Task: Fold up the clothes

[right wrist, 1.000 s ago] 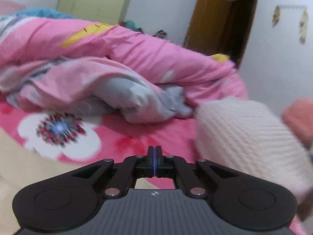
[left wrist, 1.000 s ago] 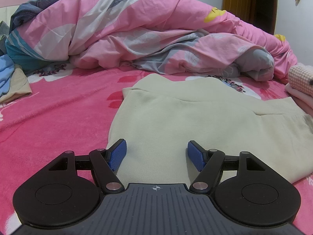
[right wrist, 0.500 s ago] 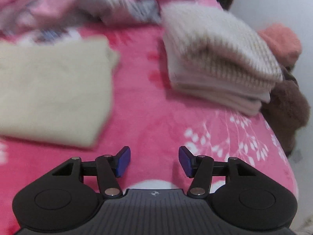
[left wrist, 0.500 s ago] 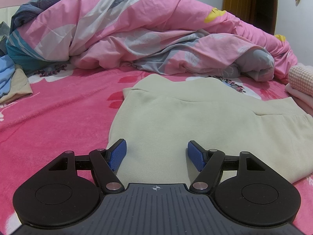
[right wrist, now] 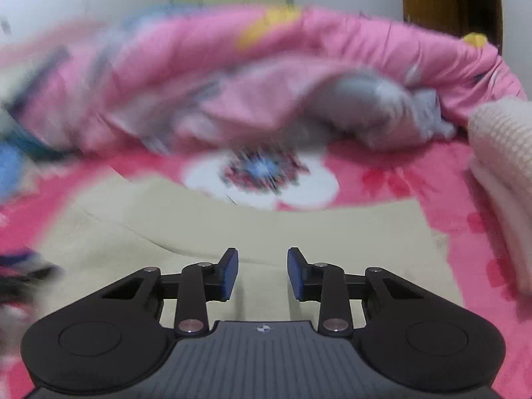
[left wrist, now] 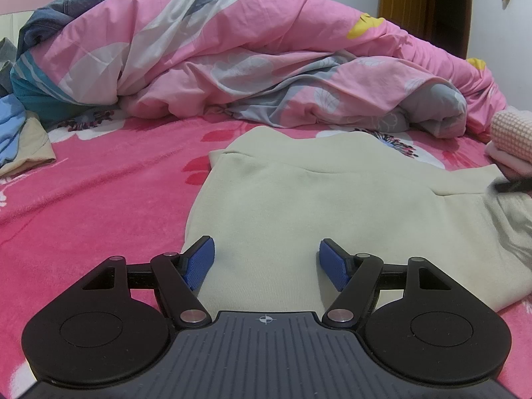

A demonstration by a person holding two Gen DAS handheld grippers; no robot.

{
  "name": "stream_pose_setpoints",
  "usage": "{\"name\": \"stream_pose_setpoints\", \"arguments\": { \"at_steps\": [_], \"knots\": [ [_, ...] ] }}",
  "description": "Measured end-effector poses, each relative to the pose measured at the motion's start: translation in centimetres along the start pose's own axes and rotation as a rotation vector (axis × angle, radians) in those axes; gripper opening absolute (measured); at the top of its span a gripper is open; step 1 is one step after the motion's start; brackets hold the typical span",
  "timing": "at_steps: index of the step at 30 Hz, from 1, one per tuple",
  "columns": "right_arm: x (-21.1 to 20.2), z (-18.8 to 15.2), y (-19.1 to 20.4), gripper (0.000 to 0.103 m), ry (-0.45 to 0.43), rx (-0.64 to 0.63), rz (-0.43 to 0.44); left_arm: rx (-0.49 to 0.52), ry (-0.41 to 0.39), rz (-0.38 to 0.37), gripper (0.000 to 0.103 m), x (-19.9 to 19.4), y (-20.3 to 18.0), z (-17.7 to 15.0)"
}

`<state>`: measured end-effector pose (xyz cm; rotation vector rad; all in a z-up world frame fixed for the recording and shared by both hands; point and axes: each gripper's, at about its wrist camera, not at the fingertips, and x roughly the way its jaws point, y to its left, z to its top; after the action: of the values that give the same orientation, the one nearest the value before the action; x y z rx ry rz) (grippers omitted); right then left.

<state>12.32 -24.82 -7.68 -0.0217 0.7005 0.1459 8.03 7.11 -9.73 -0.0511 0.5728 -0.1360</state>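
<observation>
Beige garment (left wrist: 299, 206) lay flat on the pink bedspread (left wrist: 99, 193), in front of the rumpled pink duvet (left wrist: 232, 66). Left gripper (left wrist: 267, 259) hung wide open just over its near edge, nothing pinched. Right gripper (right wrist: 262, 272) partway open and closing above the same cloth, nothing between the pads. Folded waffle-knit pile (right wrist: 502, 153) off to the right.
</observation>
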Motion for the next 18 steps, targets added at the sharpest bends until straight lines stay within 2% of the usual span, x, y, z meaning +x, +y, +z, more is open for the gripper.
{"name": "stream_pose_setpoints", "arguments": {
  "at_steps": [3,6,10,12,14,18],
  "knots": [
    [1.9,0.2,-0.1,0.036,0.027,0.005,-0.034,-0.002,0.003,-0.002,0.071,0.0,0.0,0.0],
    [0.6,1.3,-1.0,0.036,0.02,0.088,-0.048,-0.003,0.006,-0.001,0.071,0.0,0.0,0.1],
    [-3.6,1.4,-0.8,0.037,-0.059,0.105,0.042,-0.003,0.009,0.003,0.071,0.0,-0.1,0.1],
    [-5.0,0.8,0.6,0.037,-0.079,0.062,0.083,-0.005,0.012,0.003,0.071,0.0,-0.1,0.2],
    [-5.3,-0.2,2.5,0.037,-0.087,-0.018,0.084,-0.008,0.015,0.003,0.071,0.0,-0.1,0.2],
    [-0.8,-2.3,3.7,0.038,0.081,-0.046,0.021,-0.009,0.019,0.005,0.071,0.1,-0.1,0.3]
  ]
}}
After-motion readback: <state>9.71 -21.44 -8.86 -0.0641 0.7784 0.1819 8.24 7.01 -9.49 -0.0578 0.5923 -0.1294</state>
